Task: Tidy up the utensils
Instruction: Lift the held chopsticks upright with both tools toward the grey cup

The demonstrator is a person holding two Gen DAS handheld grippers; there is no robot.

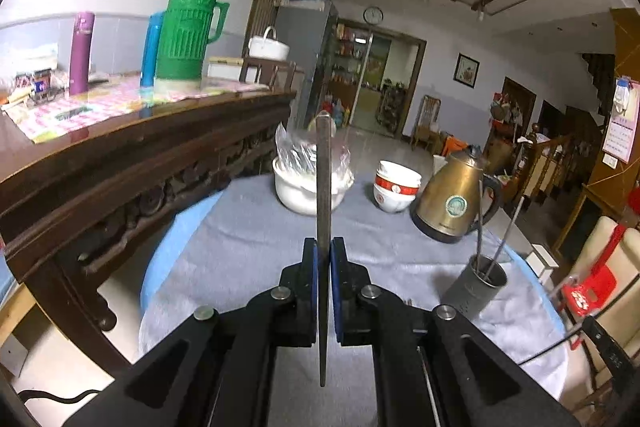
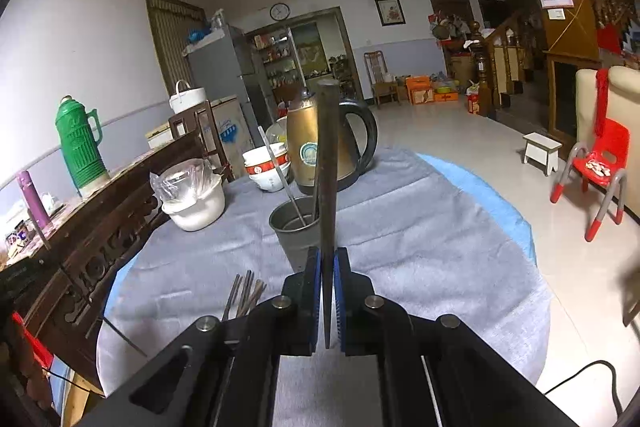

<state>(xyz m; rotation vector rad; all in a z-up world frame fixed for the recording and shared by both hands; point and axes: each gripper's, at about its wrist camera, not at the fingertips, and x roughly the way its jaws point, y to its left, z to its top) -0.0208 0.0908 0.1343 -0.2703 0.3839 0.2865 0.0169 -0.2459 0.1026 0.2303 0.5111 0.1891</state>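
Utensils in both tools, holder half filled

Two tools are in view, one per hand, and each is clamped on one flat, dark metal utensil seen edge-on. The left tool (image 1: 323,263) pinches its utensil (image 1: 323,179) so that it stands up over the worktop (image 1: 248,235); the right tool (image 2: 327,267) grips its utensil (image 2: 328,155) the same way, just in front of the holder. What kind of utensil each is cannot be told.

One grey metal utensil holder (image 2: 294,227) stands on the grey cloth, with two thin metal sticks (image 1: 505,231) leaning inside it. Several forks (image 2: 244,293) lie on the cloth near the right tool; their count is unclear.

One brass-coloured kettle (image 1: 452,203), one stack of red-and-white bowls (image 1: 394,187) and one white pot (image 1: 304,195) with a clear plastic bag in it stand at the far side.
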